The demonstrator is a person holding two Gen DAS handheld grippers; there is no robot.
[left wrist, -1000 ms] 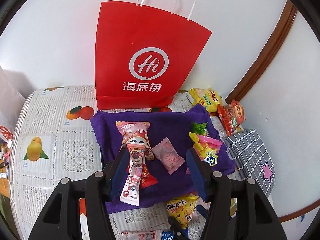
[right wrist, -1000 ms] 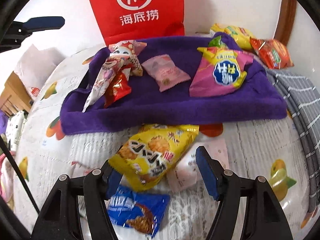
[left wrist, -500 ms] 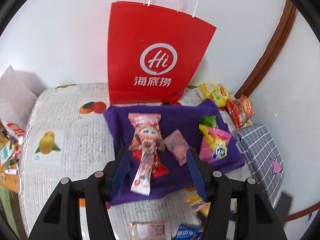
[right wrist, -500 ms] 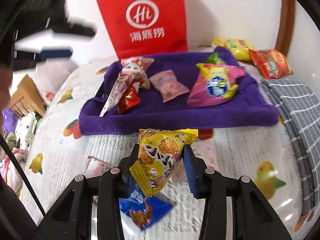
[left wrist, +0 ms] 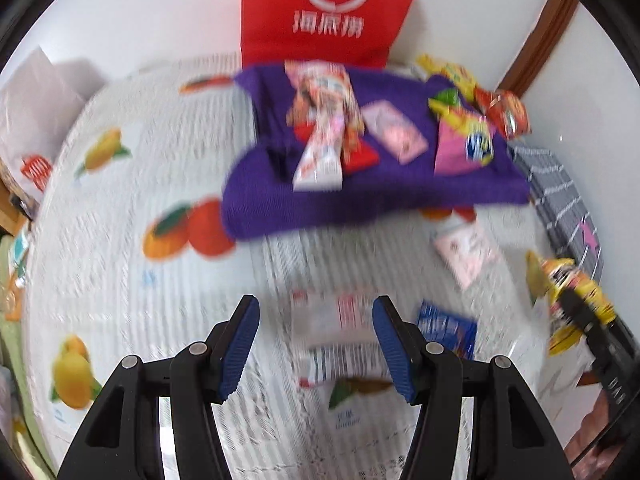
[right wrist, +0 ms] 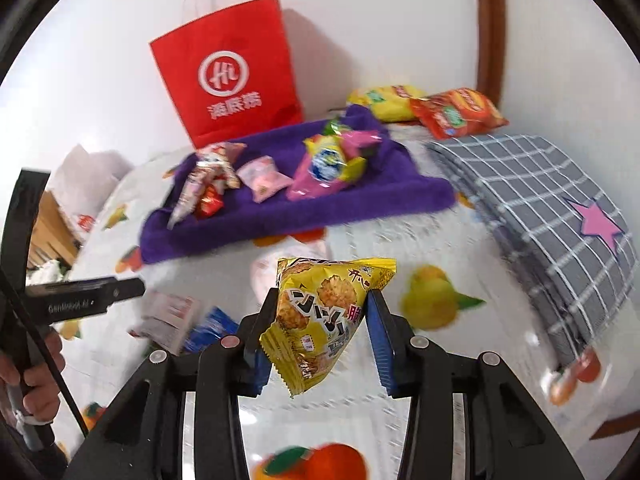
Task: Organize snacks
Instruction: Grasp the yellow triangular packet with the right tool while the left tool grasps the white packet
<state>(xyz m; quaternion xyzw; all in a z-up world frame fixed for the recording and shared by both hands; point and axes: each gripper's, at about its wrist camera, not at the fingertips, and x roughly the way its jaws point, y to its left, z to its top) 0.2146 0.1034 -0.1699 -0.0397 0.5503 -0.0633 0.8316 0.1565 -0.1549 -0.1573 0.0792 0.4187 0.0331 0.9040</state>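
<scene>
Your right hand-held gripper [right wrist: 320,332], empty a second ago, now grips the yellow snack bag [right wrist: 324,316] above the fruit-print table [right wrist: 460,380]; your left hand-held gripper [left wrist: 316,344] hangs open.

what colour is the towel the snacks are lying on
Purple towel, clearest in the right wrist view.

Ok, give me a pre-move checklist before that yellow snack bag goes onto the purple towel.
1. Right gripper shut on the yellow snack bag: ok.
2. Bag lifted off the tablecloth: ok.
3. Free spot on the purple towel, front edge: ok.
4. Left gripper open and empty, over the white packet: ok.
5. Left gripper out of the right one's path: cannot tell.
</scene>
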